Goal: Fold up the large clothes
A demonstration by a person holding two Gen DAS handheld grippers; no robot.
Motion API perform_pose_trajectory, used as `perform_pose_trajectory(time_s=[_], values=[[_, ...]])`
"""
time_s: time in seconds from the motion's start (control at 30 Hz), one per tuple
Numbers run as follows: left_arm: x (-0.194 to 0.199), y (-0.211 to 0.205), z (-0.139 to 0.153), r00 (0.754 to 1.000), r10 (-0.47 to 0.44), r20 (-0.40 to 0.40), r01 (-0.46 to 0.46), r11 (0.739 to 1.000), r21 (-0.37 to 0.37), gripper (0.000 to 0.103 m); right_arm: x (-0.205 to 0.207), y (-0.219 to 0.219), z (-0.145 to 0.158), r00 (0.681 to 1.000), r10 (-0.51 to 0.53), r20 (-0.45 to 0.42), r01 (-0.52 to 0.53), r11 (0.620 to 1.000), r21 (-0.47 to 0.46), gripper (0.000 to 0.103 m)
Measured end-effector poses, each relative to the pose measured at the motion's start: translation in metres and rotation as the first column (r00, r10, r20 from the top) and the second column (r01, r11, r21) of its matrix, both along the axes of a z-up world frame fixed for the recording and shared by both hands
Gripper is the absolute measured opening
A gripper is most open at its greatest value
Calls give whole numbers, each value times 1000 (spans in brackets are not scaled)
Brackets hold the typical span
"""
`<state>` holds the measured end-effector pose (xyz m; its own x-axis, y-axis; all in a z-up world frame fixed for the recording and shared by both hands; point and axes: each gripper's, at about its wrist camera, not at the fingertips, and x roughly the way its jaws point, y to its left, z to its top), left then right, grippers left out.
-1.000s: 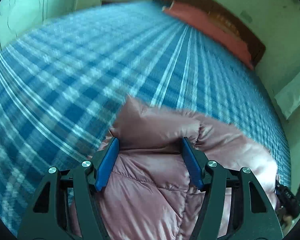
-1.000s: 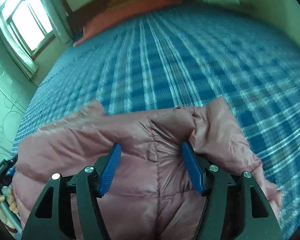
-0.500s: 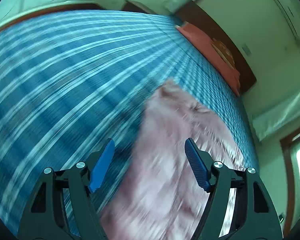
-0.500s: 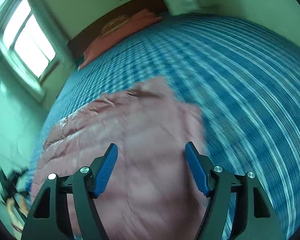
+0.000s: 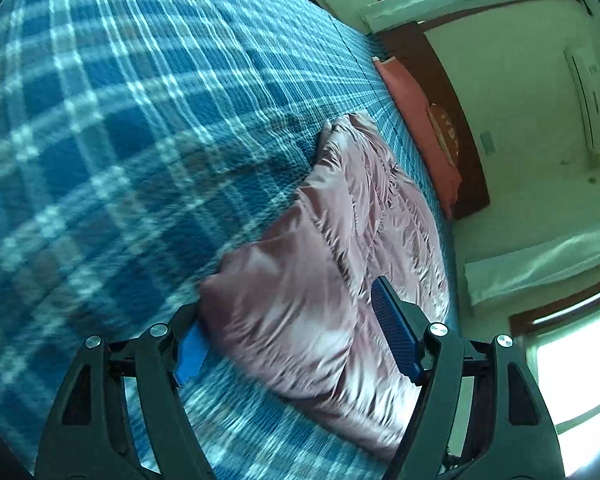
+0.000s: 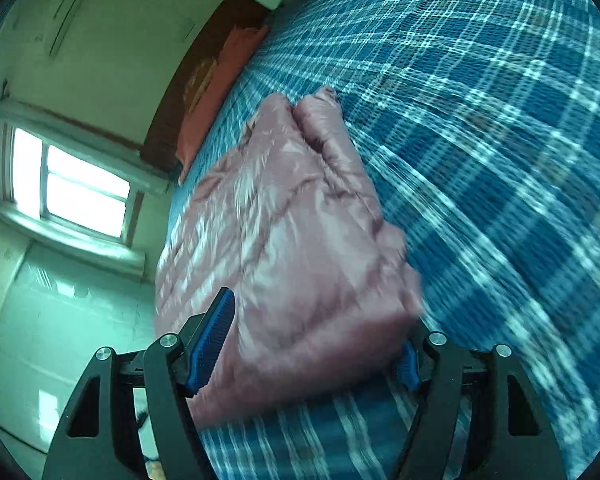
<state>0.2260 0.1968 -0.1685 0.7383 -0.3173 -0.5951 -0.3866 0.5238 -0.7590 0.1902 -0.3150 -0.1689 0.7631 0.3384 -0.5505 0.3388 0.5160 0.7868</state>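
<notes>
Pink puffer jacket (image 5: 340,240) on a blue plaid bed (image 5: 120,120).
Your left gripper (image 5: 296,340) and right gripper (image 6: 312,340) (both spread wide) each straddle a jacket corner, gripping nothing.

The jacket (image 5: 340,240) lies on the bedspread (image 5: 120,140), running from lower centre of the left wrist frame up toward centre. Bedspread fills the whole left side; the pillow (image 5: 420,120) sits beyond the jacket, upper right, against the headboard (image 5: 456,120). Over in the right wrist frame, the jacket (image 6: 292,248) sits centre, bedspread (image 6: 500,140) to its right, pillow (image 6: 220,88) upper left of it, window (image 6: 72,188) at the left edge.
</notes>
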Motion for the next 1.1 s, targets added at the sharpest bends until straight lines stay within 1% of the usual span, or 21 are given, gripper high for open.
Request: perform_pose_trajectory(time_s=[0.1, 0.13, 0.17, 0.2, 0.23, 0.27, 0.3, 0.33, 0.4, 0.43, 0.5, 0.6, 0.73, 1.1], values=[[13, -5, -2, 999, 40, 2, -40, 999, -3, 74, 11, 3, -3, 999, -39, 11, 38, 999, 16, 70], [14, -5, -1, 999, 50, 3, -50, 999, -5, 71, 13, 4, -3, 999, -49, 11, 49, 999, 17, 69], [18, -6, -1, 998, 59, 7, -59, 998, -7, 66, 16, 5, -3, 998, -56, 15, 56, 998, 17, 66], [26, -6, -2, 998, 63, -3, -63, 998, 2, 54, 19, 6, -4, 998, -63, 12, 63, 998, 13, 58], [29, -7, -3, 998, 64, -13, -64, 998, 8, 47, 20, 6, -5, 998, -68, 2, 68, 998, 5, 55], [37, -7, -4, 998, 66, -18, -65, 998, 12, 43, 22, 0, -8, 998, -69, 0, 69, 998, 7, 49], [40, -9, -6, 998, 61, -17, -61, 998, 16, 37, 22, -1, -9, 998, -68, 0, 68, 998, 7, 44], [42, -9, -6, 998, 56, -18, -56, 998, 21, 31, 19, -3, -10, 998, -63, 3, 63, 998, 4, 42], [46, -13, -6, 999, 49, -16, -49, 998, 34, 23, 22, -3, -9, 999, -49, 12, 49, 999, -4, 32], [41, -15, -5, 999, 47, -13, -47, 998, 45, 20, 23, -3, -9, 999, -44, 21, 44, 999, -3, 30], [40, -17, 0, 999, 41, -10, -41, 997, 71, 18, 21, -6, -12, 999, -38, 32, 38, 999, 4, 24], [38, -20, 5, 999, 32, -7, -32, 995, 93, 16, 17, -6, -13, 999, -33, 42, 33, 999, 10, 20], [27, -21, 8, 999, 32, -8, -32, 995, 94, 15, 6, -5, -13, 999, -23, 48, 22, 1000, 13, 19], [-12, -7, 11, 1000, 21, -8, -20, 994, 109, 15, -31, -4, -11, 999, -3, 48, 3, 1000, 3, 19]])
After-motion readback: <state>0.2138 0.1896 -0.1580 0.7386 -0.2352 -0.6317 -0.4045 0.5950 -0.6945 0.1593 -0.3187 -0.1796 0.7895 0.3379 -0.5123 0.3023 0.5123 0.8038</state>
